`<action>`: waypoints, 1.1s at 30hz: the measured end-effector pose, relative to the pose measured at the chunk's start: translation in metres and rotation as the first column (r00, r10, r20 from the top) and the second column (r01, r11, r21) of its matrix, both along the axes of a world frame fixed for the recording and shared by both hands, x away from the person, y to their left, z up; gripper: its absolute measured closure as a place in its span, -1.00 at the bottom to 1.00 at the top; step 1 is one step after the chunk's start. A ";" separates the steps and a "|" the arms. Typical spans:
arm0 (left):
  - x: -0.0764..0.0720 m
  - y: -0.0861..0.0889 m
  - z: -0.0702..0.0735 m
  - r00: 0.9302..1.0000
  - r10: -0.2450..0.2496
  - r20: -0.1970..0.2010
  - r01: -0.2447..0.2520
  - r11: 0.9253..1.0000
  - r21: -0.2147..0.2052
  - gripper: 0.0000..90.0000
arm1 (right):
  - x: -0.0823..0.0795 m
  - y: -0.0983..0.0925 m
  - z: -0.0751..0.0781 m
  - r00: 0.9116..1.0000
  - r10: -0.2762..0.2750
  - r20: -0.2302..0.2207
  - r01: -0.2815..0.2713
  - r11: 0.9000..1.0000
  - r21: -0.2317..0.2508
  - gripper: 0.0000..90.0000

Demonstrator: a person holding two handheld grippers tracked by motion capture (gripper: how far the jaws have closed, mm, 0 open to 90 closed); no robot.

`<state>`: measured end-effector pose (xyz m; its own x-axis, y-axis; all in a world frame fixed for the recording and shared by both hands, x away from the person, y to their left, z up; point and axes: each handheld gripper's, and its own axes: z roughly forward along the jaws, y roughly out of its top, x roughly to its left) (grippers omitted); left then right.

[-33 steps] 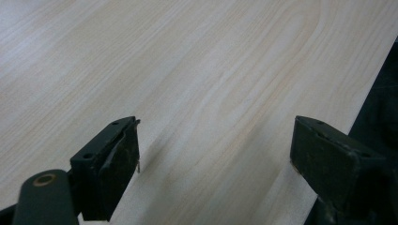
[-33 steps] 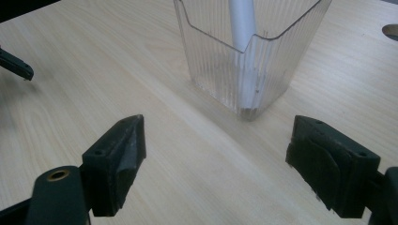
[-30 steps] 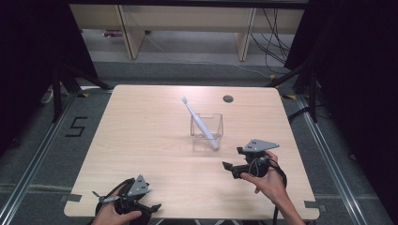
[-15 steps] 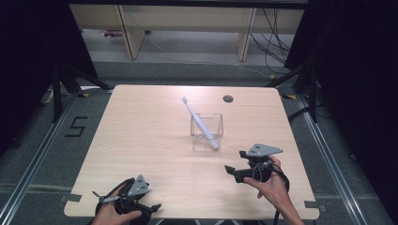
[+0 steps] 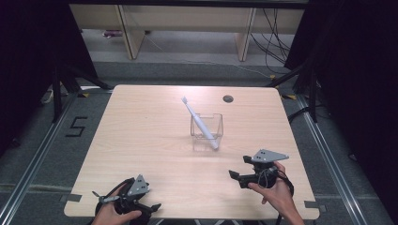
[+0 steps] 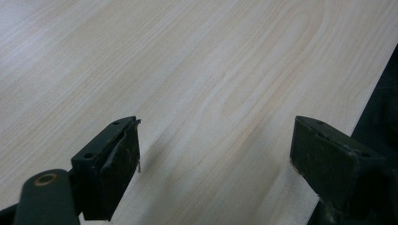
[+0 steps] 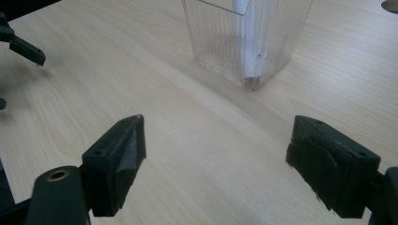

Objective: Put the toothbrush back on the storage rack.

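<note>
Fingers on both my grippers are spread wide, and they hold nothing. My left gripper [image 5: 152, 206] sits low at the near left edge of the table [image 5: 141, 140], held in my left hand [image 5: 110, 216]. In the left gripper view its two black jaws stand far apart, with bare wood between them and the table edge just past the right jaw.

My right gripper [image 5: 234, 175] is near the front right part of the table, in my right hand [image 5: 277, 194]. It has a grey plate [image 5: 270, 155] on top. In the right gripper view its jaws are far apart too, and they point at the cup [image 7: 246, 40].

That cup [image 5: 206, 131] is clear and square. It stands upright near the middle of the table, apart from both grippers. A white toothbrush [image 5: 199, 123] leans in it, with its brush end sticking up and back to the left. A small round hole [image 5: 228, 98] is in the table near the far edge.
</note>
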<state>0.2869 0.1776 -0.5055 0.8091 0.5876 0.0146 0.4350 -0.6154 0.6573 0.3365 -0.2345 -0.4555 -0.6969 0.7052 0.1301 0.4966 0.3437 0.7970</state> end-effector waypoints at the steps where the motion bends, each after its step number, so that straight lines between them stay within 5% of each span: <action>1: 0.000 0.000 0.000 1.000 -0.001 0.000 0.001 1.000 0.000 -0.65 | 0.000 -0.001 -0.001 0.999 0.004 0.034 -0.004 1.000 -0.009 -0.57; 3: 0.000 0.000 0.000 1.000 0.000 0.001 0.000 1.000 0.000 -0.65 | -0.002 -0.001 -0.001 1.000 -0.005 0.004 0.005 1.000 0.002 -0.57; 7: 0.000 0.000 0.000 1.000 -0.001 0.000 0.001 1.000 0.001 -0.65 | -0.003 -0.005 -0.003 0.999 0.014 0.042 -0.014 1.000 -0.011 -0.57; 9: 0.000 0.000 0.000 1.000 -0.002 0.001 0.002 1.000 0.001 -0.65 | -0.007 -0.007 -0.004 1.000 0.005 0.001 -0.005 1.000 0.000 -0.57; 11: 0.000 0.000 0.000 1.000 -0.001 0.001 0.001 1.000 0.000 -0.65 | -0.007 -0.008 -0.004 1.000 0.002 0.030 -0.002 1.000 -0.005 -0.57; 12: 0.000 0.000 0.000 1.000 0.000 0.002 0.000 1.000 0.000 -0.65 | -0.010 -0.009 -0.004 1.000 -0.002 -0.005 0.002 1.000 0.002 -0.57; 16: 0.000 0.000 0.000 1.000 0.000 -0.002 0.000 1.000 0.000 -0.65 | -0.011 -0.014 -0.006 1.000 0.010 0.021 -0.010 1.000 0.008 -0.57; 20: 0.000 0.000 0.000 1.000 -0.001 0.001 0.001 1.000 0.001 -0.65 | -0.015 -0.016 -0.010 1.000 -0.001 -0.001 0.001 1.000 0.017 -0.57; 24: 0.000 0.000 0.000 1.000 -0.001 0.000 0.001 1.000 0.001 -0.65 | -0.018 -0.018 -0.013 1.000 0.004 -0.019 -0.004 1.000 -0.003 -0.58; 28: 0.000 0.000 0.000 1.000 -0.002 0.001 0.002 1.000 0.001 -0.65 | -0.019 -0.020 -0.017 1.000 0.011 0.009 -0.011 0.999 -0.037 -0.61; 33: -0.001 -0.001 0.000 1.000 0.004 -0.011 -0.004 1.000 -0.008 -0.65 | -0.025 -0.020 -0.019 0.999 0.011 -0.037 -0.012 1.000 -0.021 -0.62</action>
<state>0.2857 0.1768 -0.5055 0.8065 0.5912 0.0012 0.4448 -0.6082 0.6575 0.3114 -0.2541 -0.4750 -0.6999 0.7002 0.1408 0.5215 0.3664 0.7706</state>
